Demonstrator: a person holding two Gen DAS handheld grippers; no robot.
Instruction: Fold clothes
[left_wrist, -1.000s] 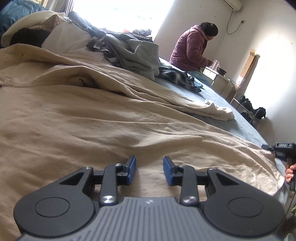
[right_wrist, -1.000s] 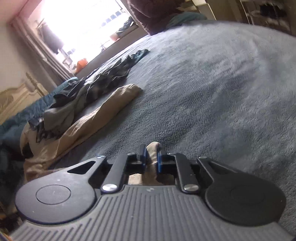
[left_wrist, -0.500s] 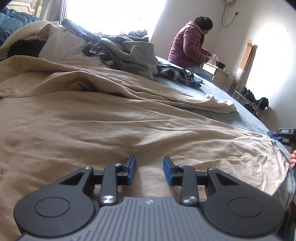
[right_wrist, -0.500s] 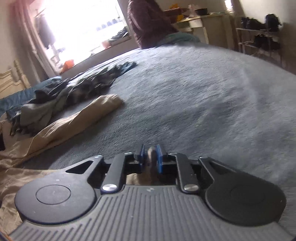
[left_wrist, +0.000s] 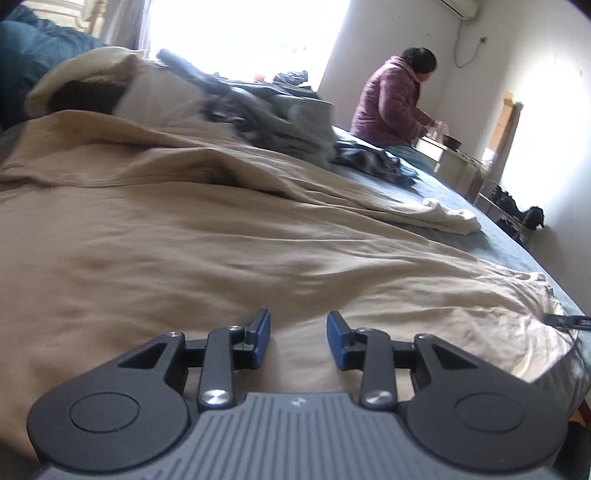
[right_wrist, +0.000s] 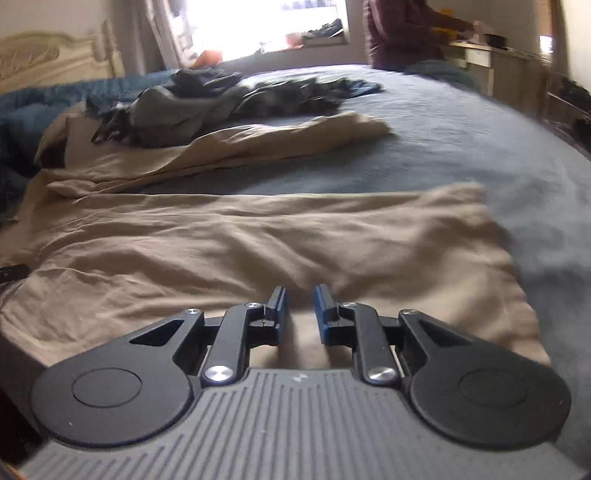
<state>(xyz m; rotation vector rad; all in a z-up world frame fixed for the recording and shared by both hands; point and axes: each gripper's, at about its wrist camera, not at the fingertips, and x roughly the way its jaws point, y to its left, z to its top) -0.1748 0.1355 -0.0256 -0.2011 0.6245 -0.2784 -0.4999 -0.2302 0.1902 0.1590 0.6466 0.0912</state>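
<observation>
A: Starting at 9 o'clock in the left wrist view, what lies there?

B: A tan garment (left_wrist: 192, 236), wrinkled, spreads over the blue-grey bedspread (left_wrist: 517, 247) from 9 o'clock across to 3 o'clock. Its far part runs out toward 2 o'clock, ending in a pale crumpled end.

A: And the left gripper (left_wrist: 298, 340)?

B: At 6 o'clock, low over the tan cloth. Its 2 blue pads stand spread with a clear gap; nothing is pinched between them.

A: Behind it?

B: A heap of grey and dark clothes (left_wrist: 280, 125) at 12 o'clock, then a person in a purple padded jacket (left_wrist: 391, 107) at 1 o'clock, seated at the bed's far edge beside a small table (left_wrist: 450, 155). At 3 o'clock a black tool tip (left_wrist: 565, 320) pokes in at the garment's edge.

A: Now the right wrist view.

B: A cream headboard (right_wrist: 44, 62) at 10 o'clock. The same heap of clothes (right_wrist: 207, 103) at 11 o'clock. The tan garment (right_wrist: 258, 243) fills the middle, with 1 long part (right_wrist: 288, 136) lying toward 12 o'clock on the bedspread (right_wrist: 480, 140).

A: The right gripper (right_wrist: 299, 311)?

B: At 6 o'clock, over the garment's near edge. Its jaws are closing, the pads only a narrow gap apart, and no cloth sits between them.
</observation>
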